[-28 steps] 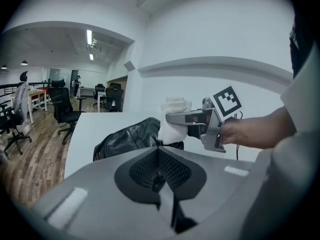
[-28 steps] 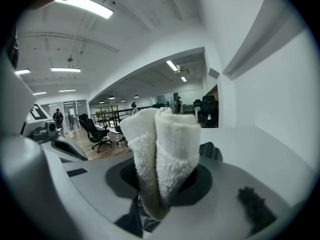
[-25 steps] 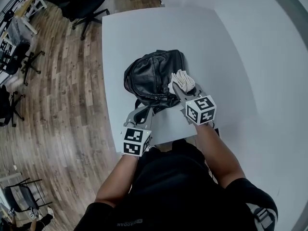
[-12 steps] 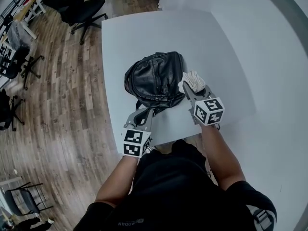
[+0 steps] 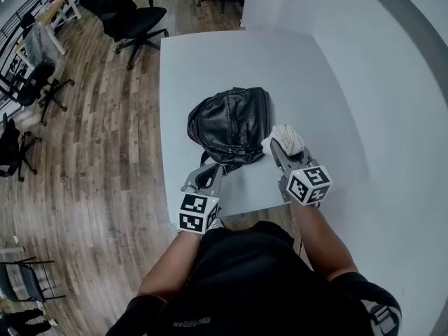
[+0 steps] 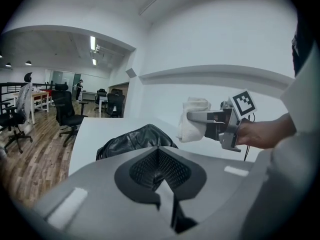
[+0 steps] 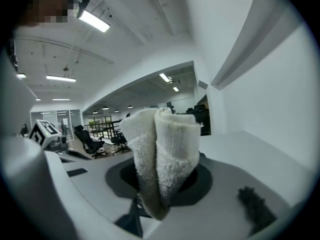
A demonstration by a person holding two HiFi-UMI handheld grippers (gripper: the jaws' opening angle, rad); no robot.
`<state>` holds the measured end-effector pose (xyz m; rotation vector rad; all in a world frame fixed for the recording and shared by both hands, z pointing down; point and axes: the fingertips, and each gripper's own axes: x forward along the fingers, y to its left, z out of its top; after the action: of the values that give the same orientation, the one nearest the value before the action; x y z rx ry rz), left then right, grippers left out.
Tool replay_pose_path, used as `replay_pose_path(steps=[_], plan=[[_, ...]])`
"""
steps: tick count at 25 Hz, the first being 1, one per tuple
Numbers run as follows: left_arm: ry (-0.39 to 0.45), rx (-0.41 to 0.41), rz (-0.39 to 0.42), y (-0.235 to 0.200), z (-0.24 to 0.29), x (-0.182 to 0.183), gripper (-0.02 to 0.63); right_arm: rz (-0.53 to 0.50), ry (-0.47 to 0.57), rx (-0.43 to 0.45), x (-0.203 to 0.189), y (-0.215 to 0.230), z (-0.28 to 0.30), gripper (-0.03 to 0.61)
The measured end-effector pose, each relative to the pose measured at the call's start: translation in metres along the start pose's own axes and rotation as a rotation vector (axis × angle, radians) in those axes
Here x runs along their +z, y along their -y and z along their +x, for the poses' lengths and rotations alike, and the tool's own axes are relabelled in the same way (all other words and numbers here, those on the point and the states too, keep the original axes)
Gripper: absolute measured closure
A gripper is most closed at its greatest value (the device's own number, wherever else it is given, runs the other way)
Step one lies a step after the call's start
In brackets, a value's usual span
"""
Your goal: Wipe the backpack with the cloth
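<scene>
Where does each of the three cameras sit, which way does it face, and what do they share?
Head view: on the person's head, facing steeply down at the table, backpack, left gripper and right gripper holding the cloth; the person's arms show.
Left gripper view: on the left gripper, facing over its shut jaws toward the backpack and right gripper; the right hand shows.
Right gripper view: on the right gripper, facing along jaws clamped on the cloth; left gripper at far left.
Shared: all three show the cloth.
</scene>
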<state>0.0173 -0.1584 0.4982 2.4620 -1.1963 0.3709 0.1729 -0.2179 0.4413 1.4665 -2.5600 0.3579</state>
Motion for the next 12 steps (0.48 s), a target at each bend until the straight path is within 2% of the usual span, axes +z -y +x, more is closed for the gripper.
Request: replay_pose_path(steps=[6, 12], plan=[[0.005, 0.025, -0.015, 0.027, -0.016, -0.010, 0.607, -0.052, -0.046, 0.162, -0.010, -0.038, -0.028, 0.468], [0.073, 0.069, -0.024, 0.068, -0.031, -0.004, 0.607, -0.070, -0.070, 0.243, -0.029, -0.052, -0.077, 0.468]])
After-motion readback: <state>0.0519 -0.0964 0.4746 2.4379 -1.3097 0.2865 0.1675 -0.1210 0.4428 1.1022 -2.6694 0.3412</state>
